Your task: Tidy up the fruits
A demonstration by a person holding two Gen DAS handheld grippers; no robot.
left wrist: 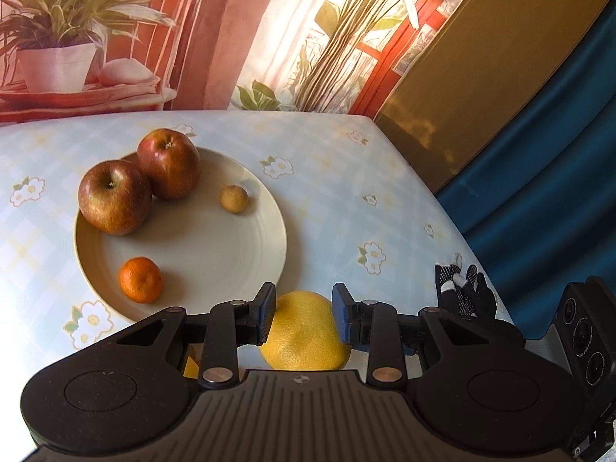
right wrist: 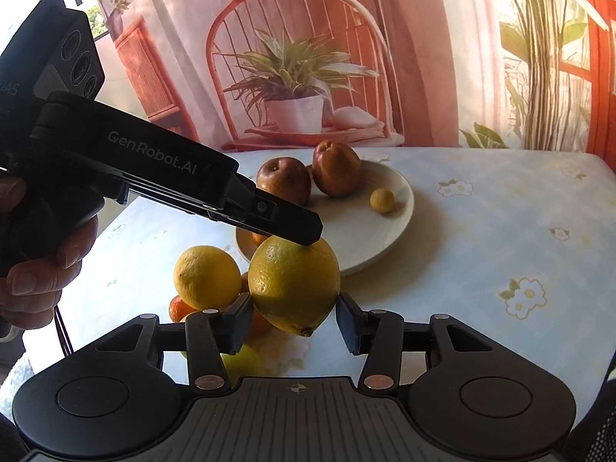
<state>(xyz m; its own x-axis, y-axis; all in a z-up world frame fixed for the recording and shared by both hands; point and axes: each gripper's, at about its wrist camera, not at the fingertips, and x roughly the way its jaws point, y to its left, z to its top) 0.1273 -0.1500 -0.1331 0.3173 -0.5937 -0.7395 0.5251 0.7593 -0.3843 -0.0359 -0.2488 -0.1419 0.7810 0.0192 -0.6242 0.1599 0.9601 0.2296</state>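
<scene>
A cream plate (left wrist: 215, 246) holds two red apples (left wrist: 115, 196), a mandarin (left wrist: 140, 280) and a small tan fruit (left wrist: 234, 200). My left gripper (left wrist: 304, 313) is shut on a large yellow lemon (left wrist: 306, 337) just off the plate's near rim. In the right wrist view the left gripper (right wrist: 304, 236) holds that lemon (right wrist: 294, 285) from above, off the cloth. My right gripper (right wrist: 294, 321) is open, its pads on either side of the lemon's lower end without pressing it. A second lemon (right wrist: 206, 277) and mandarins (right wrist: 181, 308) lie left of it.
The table (left wrist: 346, 200) has a pale blue flowered cloth; its right edge drops to a blue curtain (left wrist: 539, 177). A gloved hand (left wrist: 466, 288) shows at the right. A printed backdrop with a plant stands behind.
</scene>
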